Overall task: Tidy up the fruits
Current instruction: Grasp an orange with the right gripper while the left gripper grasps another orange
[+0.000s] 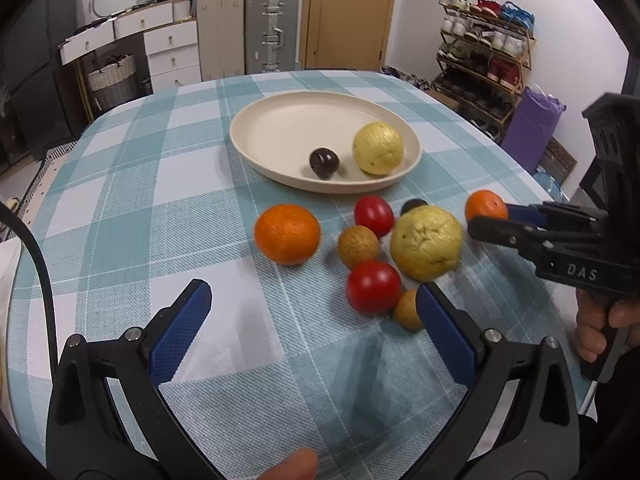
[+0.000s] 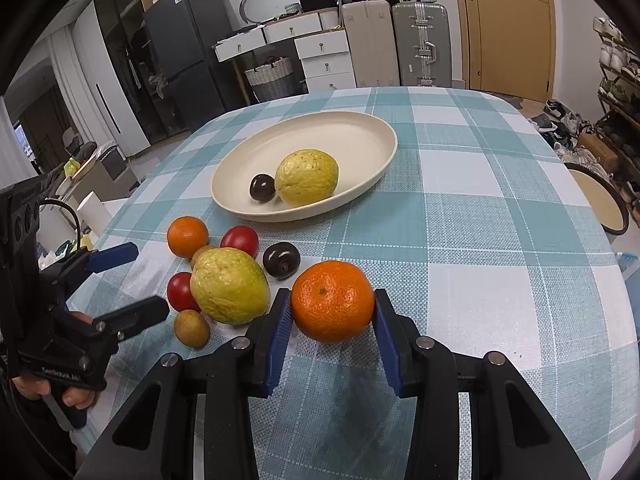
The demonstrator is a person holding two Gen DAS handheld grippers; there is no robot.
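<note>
My right gripper [image 2: 331,306] is shut on an orange [image 2: 332,300] that rests on the checked cloth at the near right. In the left wrist view the same gripper [image 1: 492,218] comes in from the right with that orange [image 1: 485,205]. My left gripper [image 1: 314,288] hovers open with nothing in it, just before the fruit cluster. The cluster holds a second orange [image 1: 287,234], a yellow guava [image 1: 426,242], two red tomatoes [image 1: 374,215], two small brown fruits [image 1: 358,246] and a dark plum [image 2: 281,260]. The cream plate [image 1: 280,120] holds another guava [image 1: 378,148] and a plum [image 1: 324,163].
The table's rounded edge falls away on the left and right. A round cream-topped stool [image 2: 596,196] stands beside the table on the right. Suitcases [image 2: 420,44], white drawers [image 2: 324,56] and a shoe rack [image 1: 484,52] line the far wall.
</note>
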